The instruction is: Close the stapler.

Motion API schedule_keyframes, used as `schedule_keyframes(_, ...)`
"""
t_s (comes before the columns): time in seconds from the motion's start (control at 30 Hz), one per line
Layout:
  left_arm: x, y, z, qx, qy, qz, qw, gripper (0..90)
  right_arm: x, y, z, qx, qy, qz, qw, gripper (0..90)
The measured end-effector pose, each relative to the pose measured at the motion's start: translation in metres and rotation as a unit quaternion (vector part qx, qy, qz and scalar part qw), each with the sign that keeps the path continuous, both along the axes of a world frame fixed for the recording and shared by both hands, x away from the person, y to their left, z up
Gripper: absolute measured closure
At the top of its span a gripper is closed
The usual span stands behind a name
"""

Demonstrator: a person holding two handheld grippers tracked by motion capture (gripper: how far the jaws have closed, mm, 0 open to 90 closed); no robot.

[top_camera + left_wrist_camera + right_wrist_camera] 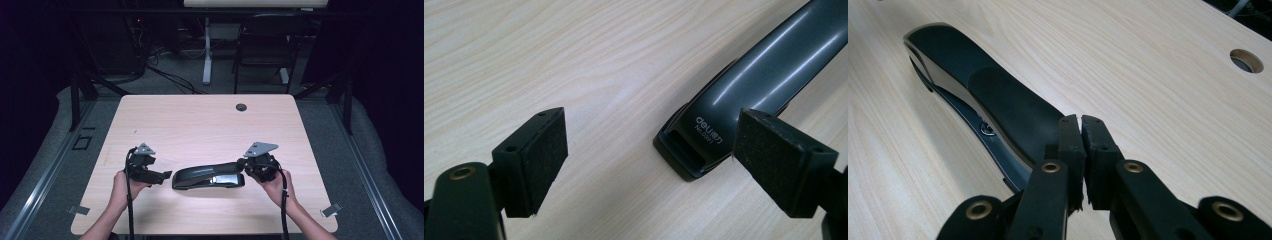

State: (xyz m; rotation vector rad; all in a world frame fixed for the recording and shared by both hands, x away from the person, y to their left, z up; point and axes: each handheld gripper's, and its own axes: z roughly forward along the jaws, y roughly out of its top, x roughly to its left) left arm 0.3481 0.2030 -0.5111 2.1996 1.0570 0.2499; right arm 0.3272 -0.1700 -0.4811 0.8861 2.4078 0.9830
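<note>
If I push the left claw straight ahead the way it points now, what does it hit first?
Likely the near end of the stapler: the left claw is open and aimed at it, though that end sits toward the right pad, so the pad may touch first.

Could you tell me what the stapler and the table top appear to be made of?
Stapler: its top looks like glossy dark-grey moulded plastic, with streaky highlights and printed lettering; a matte black pad covers the other end. Table: pale wood-grain surface, probably laminate given its even sheen.

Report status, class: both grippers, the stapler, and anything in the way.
Left gripper open, beside the stapler end, not touching. Right gripper shut, at its other end; contact unclear. Table otherwise bare.
</note>
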Motion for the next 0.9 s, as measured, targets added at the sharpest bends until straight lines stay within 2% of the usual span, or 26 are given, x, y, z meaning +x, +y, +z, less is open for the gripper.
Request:
schedule_keyframes(0.2,0.0,0.0,0.0,0.001,0.0,-0.001,1.0,14.7,0.0,0.002,-0.004,-0.015,0.004,0.003,0.9999,90.0)
schedule_keyframes(0.3,0.0,0.0,0.0,0.001,0.001,-0.001,1.0,14.7,0.002,0.001,-0.009,-0.019,0.017,0.003,0.9997,90.0)
schedule_keyframes(0.63,0.0,-0.001,0.0,0.002,0.001,-0.001,1.0,14.7,0.006,0.001,-0.016,-0.031,0.039,-0.001,0.9988,90.0)
schedule_keyframes(0.9,0.0,-0.001,0.0,0.003,0.0,0.0,1.0,14.7,0.006,0.001,-0.017,-0.029,0.038,-0.001,0.9989,90.0)
